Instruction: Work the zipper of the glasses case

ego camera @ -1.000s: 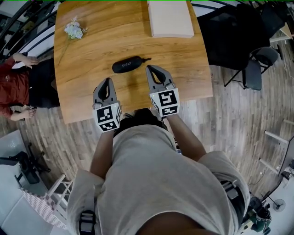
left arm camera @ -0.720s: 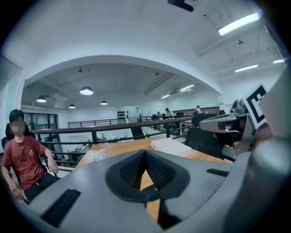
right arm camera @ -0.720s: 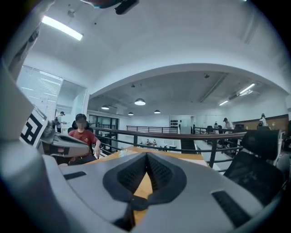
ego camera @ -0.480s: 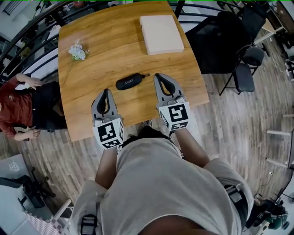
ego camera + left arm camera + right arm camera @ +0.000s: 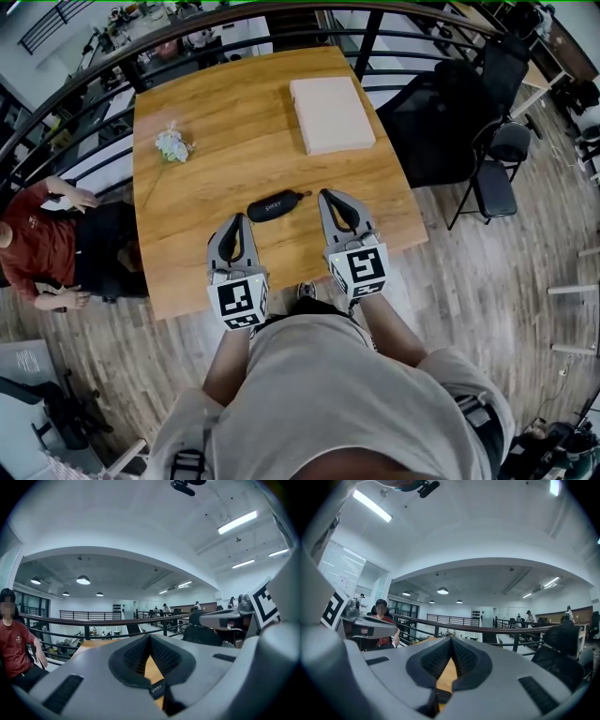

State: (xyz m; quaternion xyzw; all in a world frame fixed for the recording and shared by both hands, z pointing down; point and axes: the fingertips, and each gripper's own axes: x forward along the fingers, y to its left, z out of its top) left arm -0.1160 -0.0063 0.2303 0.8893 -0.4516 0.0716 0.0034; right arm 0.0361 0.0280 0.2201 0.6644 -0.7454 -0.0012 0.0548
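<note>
One table (image 5: 216, 112) carries one black glasses case (image 5: 277, 204), one flat beige box (image 5: 331, 114) and one small flower sprig (image 5: 172, 145). Grippers count two: left gripper (image 5: 232, 223), right gripper (image 5: 331, 199). Off the table: two black chairs (image 5: 436, 122) and one seated person in red (image 5: 37, 248).

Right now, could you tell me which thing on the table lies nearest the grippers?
The black glasses case, just ahead of both; white flowers and beige box lie farther.

White lettering on the black glasses case (image 5: 278, 204), which lies on the table (image 5: 216, 112), reads "SHERY". The left gripper view shows the same word on the case.
</note>
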